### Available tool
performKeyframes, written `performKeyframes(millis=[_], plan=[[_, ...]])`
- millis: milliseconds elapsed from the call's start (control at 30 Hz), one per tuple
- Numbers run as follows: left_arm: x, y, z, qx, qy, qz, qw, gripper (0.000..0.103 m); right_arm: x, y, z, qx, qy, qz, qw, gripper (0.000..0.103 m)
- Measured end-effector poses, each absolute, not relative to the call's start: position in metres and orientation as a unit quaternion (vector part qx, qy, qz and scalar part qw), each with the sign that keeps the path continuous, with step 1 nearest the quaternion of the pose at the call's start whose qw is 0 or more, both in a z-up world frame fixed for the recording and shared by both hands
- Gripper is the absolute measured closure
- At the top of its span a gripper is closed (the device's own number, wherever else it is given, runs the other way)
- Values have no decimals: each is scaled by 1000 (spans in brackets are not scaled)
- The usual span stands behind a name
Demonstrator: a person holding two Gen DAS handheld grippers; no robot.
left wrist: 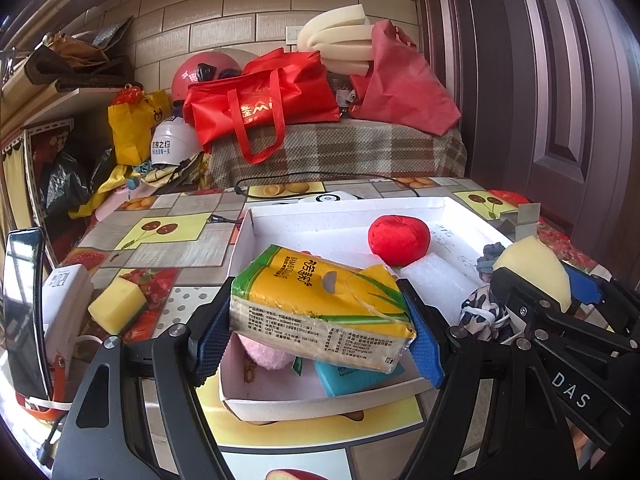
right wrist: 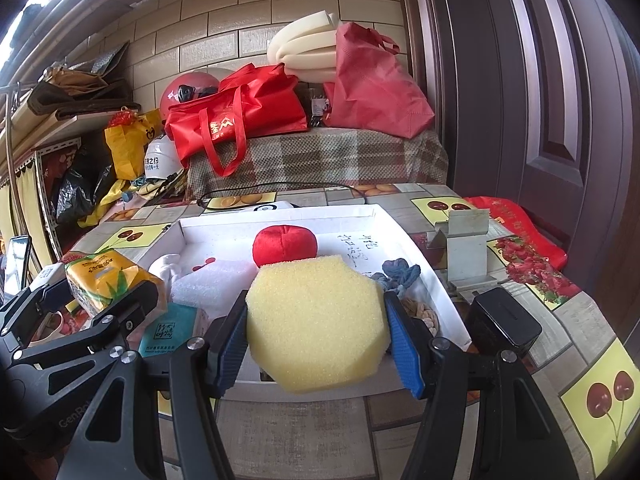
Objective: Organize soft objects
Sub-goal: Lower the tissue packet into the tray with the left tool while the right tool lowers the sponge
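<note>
My left gripper (left wrist: 316, 332) is shut on a yellow tissue pack (left wrist: 320, 304) and holds it over the near left corner of the white cardboard box (left wrist: 344, 210). My right gripper (right wrist: 316, 340) is shut on a yellow sponge (right wrist: 316, 316) above the box's near edge (right wrist: 320, 386). The box holds a red plush ball (left wrist: 399, 240), white foam (left wrist: 436, 280), a teal tissue pack (left wrist: 348, 376), a pink fluffy item (left wrist: 266, 354), a patterned cloth (left wrist: 482, 314) and a blue-grey knot (right wrist: 396, 274). The left gripper with its tissue pack (right wrist: 104, 280) shows at the left of the right wrist view.
A yellow-green sponge (left wrist: 118, 304), a white device (left wrist: 66, 300) and a phone (left wrist: 24, 312) lie on the table left of the box. A black box (right wrist: 502, 322) and a metal stand (right wrist: 466, 248) sit to its right. Red bags (left wrist: 260, 104) are piled behind.
</note>
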State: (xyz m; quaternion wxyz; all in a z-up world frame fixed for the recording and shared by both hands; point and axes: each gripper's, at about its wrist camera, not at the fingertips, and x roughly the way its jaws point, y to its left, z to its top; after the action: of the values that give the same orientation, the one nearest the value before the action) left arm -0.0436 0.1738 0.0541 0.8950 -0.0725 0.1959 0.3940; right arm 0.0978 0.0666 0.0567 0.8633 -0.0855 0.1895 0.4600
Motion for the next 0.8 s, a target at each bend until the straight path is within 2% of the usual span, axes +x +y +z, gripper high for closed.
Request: performKeyframes(millis=[800], plan=[[-35, 179, 52, -81, 197, 395, 894, 26, 103, 72, 57, -84, 195, 459, 863, 38]])
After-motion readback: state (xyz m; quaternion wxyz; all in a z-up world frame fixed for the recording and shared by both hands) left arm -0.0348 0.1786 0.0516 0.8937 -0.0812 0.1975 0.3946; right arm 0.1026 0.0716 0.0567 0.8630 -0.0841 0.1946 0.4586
